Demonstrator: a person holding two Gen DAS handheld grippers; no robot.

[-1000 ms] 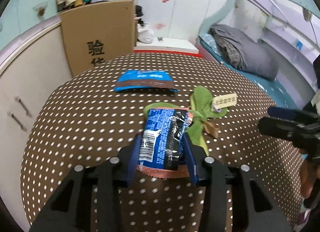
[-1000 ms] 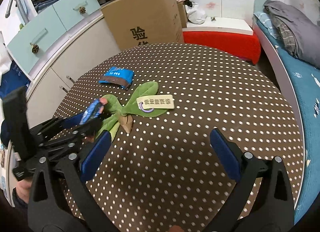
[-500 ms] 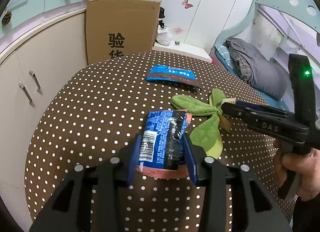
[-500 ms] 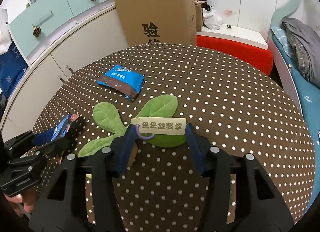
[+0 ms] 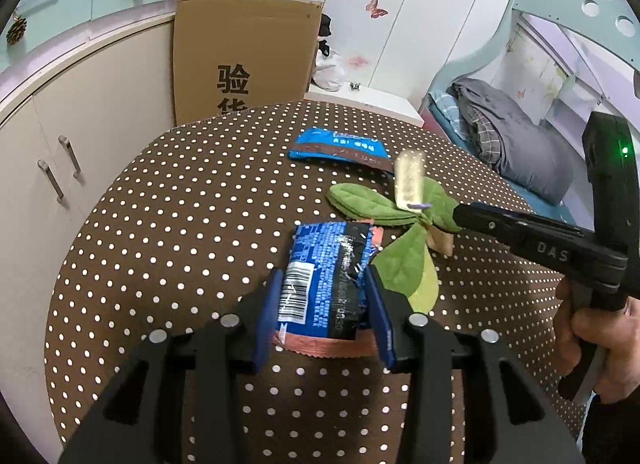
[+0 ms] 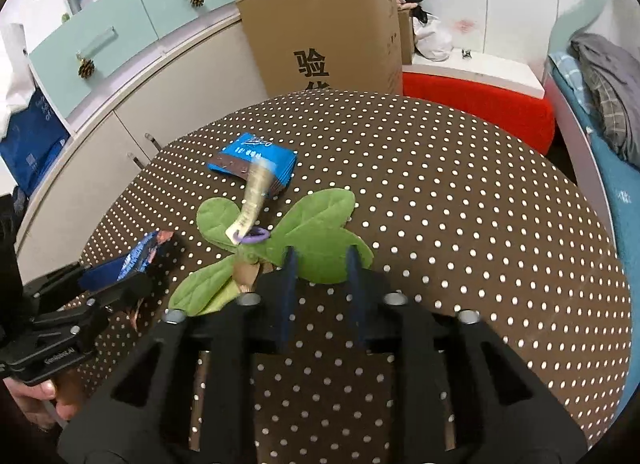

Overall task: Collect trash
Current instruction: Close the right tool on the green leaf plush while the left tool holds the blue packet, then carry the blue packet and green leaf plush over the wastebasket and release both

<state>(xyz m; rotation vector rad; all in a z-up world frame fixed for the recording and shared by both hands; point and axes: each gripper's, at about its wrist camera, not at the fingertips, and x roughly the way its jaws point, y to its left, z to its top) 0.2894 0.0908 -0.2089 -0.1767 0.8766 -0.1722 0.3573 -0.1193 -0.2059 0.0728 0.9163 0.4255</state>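
Gripping a blue snack wrapper (image 5: 326, 284), the left gripper (image 5: 324, 304) has its blue pads pressed against both long sides of the packet — a crinkled foil pack with a white barcode panel, a dark band with pale lettering and a coppery crimped seam at the near end. It is held above the near part of the brown, white-dotted table (image 5: 160, 224). The right gripper (image 6: 320, 264) has its jaws partly closed with a leaf of the green leaf-shaped cloth (image 6: 316, 232) between them; they have just been opening a little, and whether the pads press on the cloth I cannot tell. This cloth spreads in several felt-like leaves around a tan stem, near the middle of the table. A pale paper tag (image 6: 254, 200) on a purple ring stands up from its centre, blurred. A second wrapper (image 6: 256, 162) — lighter blue with a brown strip — lies flat towards the table's far left edge, just beyond the cloth
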